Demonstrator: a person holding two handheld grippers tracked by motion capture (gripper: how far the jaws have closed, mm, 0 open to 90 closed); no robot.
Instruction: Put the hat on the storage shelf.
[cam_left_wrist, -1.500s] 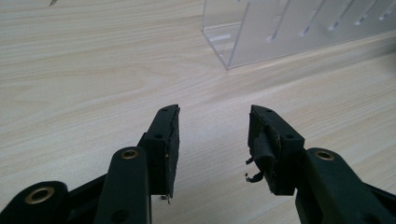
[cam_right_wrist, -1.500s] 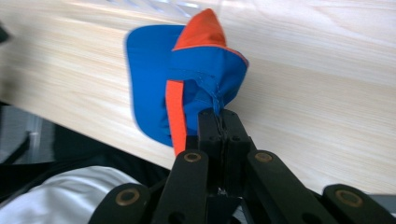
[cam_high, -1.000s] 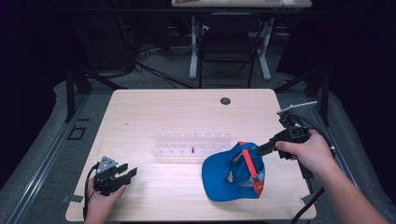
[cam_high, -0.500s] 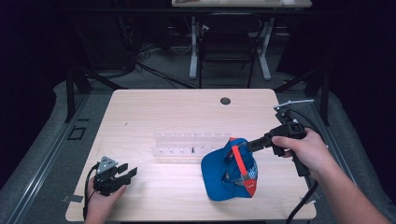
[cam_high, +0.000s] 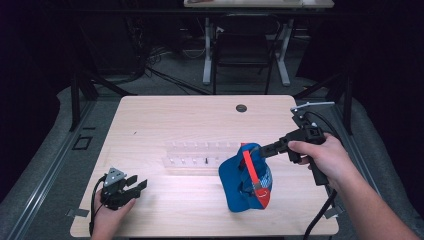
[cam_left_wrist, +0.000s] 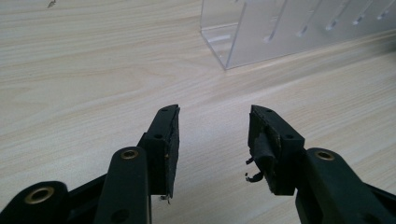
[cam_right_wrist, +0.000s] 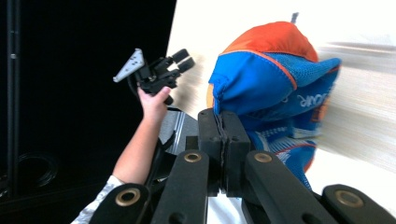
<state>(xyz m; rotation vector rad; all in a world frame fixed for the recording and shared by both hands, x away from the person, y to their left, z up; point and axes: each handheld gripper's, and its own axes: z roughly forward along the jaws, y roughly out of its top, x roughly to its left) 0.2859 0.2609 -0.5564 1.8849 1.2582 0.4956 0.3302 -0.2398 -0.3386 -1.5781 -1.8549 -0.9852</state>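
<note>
**Left gripper idle and open, right gripper clamped on a blue cap**

Left gripper (cam_high: 131, 185) sits low at the near left corner of the wooden table (cam_high: 165, 120), held in the person's left hand (cam_high: 111, 212), its cable looping down beside the hand. In the left gripper view its two jaws stand apart with only bare wood between them (cam_left_wrist: 212, 140); the worn pad on one of them is frayed at the edge. Ahead of it and well apart lies a clear plastic rack (cam_high: 195, 156), a long see-through holder with a row of slots, stretched across the middle of the table; its near corner shows in the left gripper view (cam_left_wrist: 280, 32). A small dark piece sits inside the rack near its right end, too small to tell what it is.

Just right of the rack is a blue cap (cam_high: 245, 180) with orange trim and a mesh panel, bunched up and raised on its edge, its lower part touching the tabletop. It overlaps the rack's right end and hides that end from the high view. The right gripper (cam_high: 260, 150) reaches in from the right, held by the right hand (cam_high: 320, 157), and its jaws are pressed together on the cap's upper fabric (cam_right_wrist: 275, 79).

Farther back a round dark grommet (cam_high: 241, 108) is set in the tabletop, well away from everything else. Behind the table stand desk legs and loose cables on the dark floor.
</note>
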